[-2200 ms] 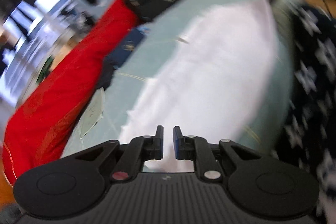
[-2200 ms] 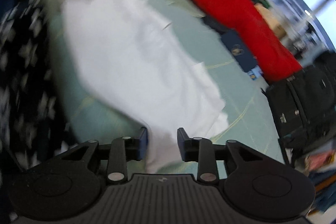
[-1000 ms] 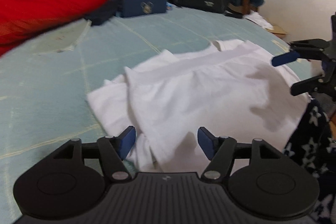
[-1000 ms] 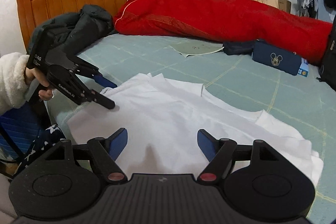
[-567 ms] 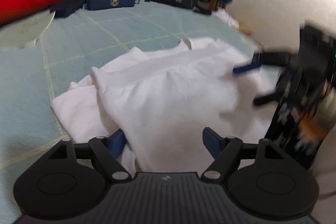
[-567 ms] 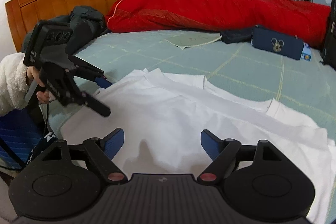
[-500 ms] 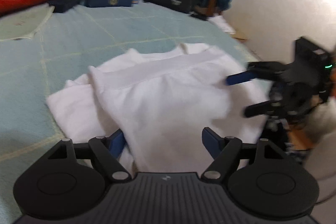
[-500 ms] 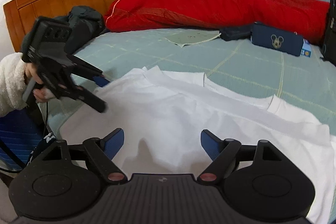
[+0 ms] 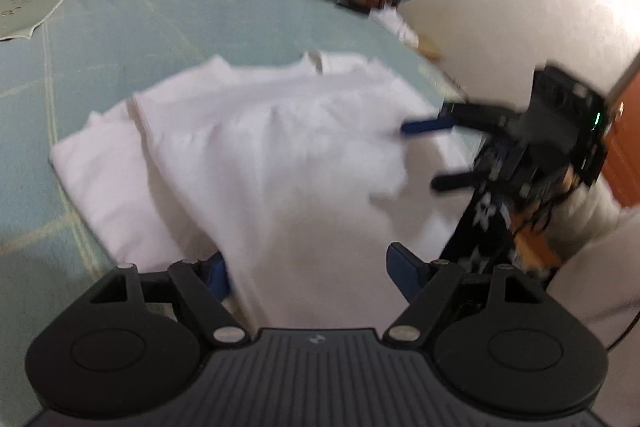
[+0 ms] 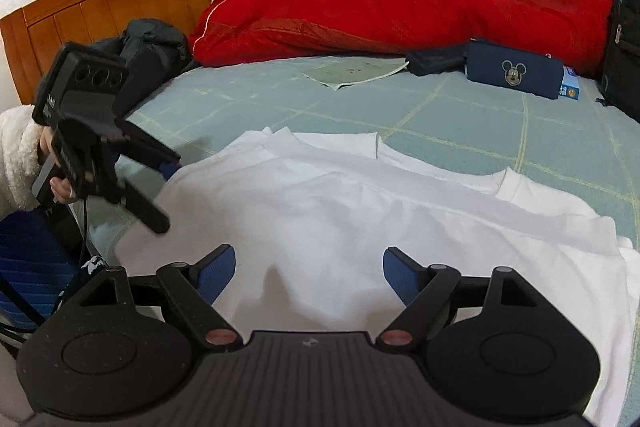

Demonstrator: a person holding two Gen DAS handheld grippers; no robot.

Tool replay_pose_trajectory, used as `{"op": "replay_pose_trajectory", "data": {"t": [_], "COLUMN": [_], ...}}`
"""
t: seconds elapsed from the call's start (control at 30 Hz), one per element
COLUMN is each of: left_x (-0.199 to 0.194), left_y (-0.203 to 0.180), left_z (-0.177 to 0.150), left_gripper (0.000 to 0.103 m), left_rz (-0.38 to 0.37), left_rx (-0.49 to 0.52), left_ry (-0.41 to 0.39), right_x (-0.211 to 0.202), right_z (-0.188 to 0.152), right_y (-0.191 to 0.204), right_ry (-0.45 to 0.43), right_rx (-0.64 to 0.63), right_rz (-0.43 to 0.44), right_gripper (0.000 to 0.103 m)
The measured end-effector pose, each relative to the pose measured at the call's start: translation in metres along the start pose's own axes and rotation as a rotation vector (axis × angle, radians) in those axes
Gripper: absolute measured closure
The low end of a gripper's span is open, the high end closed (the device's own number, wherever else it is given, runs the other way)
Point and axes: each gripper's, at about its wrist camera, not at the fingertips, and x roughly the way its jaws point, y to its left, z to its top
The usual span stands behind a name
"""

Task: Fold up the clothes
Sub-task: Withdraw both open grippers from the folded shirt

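Both grippers have let go and drawn back since the blurred swing: the white T-shirt (image 10: pixel 360 211) now lies folded once on the green bed sheet (image 10: pixel 460 115). Left gripper (image 9: pixel 308 273) and right gripper (image 10: pixel 308 267) hover wide open, empty, over its near edge. Next, I'd judge, comes regripping for fold 2.

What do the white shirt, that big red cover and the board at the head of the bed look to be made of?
White shirt: soft matte knit, probably cotton; it drapes and creases, with stitched seams.
Red quilt: puffy padded cover with a slightly shiny, smooth shell, perhaps satin or polyester; faint woven pattern.
Headboard: orange-brown wood, glossy varnish, with vertical slat grooves.
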Motion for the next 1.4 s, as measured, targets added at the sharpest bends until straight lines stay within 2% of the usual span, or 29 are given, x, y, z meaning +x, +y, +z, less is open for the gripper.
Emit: {"op": "replay_pose_trajectory", "data": {"t": [0.1, 0.17, 0.27, 0.43, 0.53, 0.6, 0.8, 0.9, 1.0, 1.1, 1.13, 1.27, 1.33, 1.4], "left_x": [-0.008, -0.012, -0.013, 0.006, 0.008, 0.004, 0.009, 0.02, 0.009, -0.007, -0.015, -0.047, -0.058, -0.054], "left_y": [-0.001, -0.001, 0.003, 0.023, 0.023, 0.021, 0.027, 0.023, 0.025, 0.025, 0.022, 0.011, 0.005, -0.003], "left_z": [-0.004, 0.0, 0.008, 0.01, 0.003, 0.0, 0.015, 0.014, 0.003, -0.006, -0.004, 0.007, 0.017, 0.027], "left_gripper": [0.026, 0.026, 0.025, 0.025, 0.025, 0.025, 0.023, 0.024, 0.024, 0.024, 0.024, 0.024, 0.023, 0.023], "left_rz": [0.027, 0.027, -0.023, -0.136, -0.175, -0.158, -0.205, -0.194, -0.211, -0.155, -0.125, -0.014, 0.012, 0.005], "left_rx": [0.011, 0.007, -0.019, -0.169, -0.159, -0.135, -0.179, -0.166, -0.173, -0.165, -0.151, -0.103, -0.097, -0.087], "left_ry": [0.014, -0.015, -0.083, -0.13, -0.094, -0.075, -0.15, -0.092, -0.076, -0.048, -0.065, -0.169, -0.252, -0.29], "right_x": [-0.003, -0.003, -0.004, -0.006, -0.006, -0.005, -0.003, -0.004, -0.008, -0.009, -0.01, -0.013, -0.016, -0.017], "right_z": [-0.001, -0.002, -0.004, -0.005, -0.006, -0.007, -0.008, -0.009, -0.01, -0.013, -0.013, -0.016, -0.016, -0.015], "right_y": [-0.002, -0.004, -0.005, -0.003, -0.002, -0.002, -0.003, -0.001, -0.001, -0.004, -0.005, -0.008, -0.008, -0.008], "right_ry": [-0.004, -0.002, -0.006, -0.013, -0.008, -0.002, 0.0, 0.005, 0.006, 0.011, 0.013, 0.001, -0.005, -0.01], "right_rx": [-0.003, 0.004, 0.024, 0.025, 0.026, 0.022, 0.04, 0.033, 0.024, 0.021, 0.021, 0.044, 0.049, 0.05], "right_rz": [0.001, -0.007, -0.01, -0.015, -0.012, -0.015, -0.018, -0.024, -0.027, -0.034, -0.036, -0.024, -0.024, -0.034], "right_gripper": [0.017, 0.016, 0.016, 0.016, 0.016, 0.016, 0.016, 0.016, 0.016, 0.015, 0.015, 0.014, 0.014, 0.014]}}
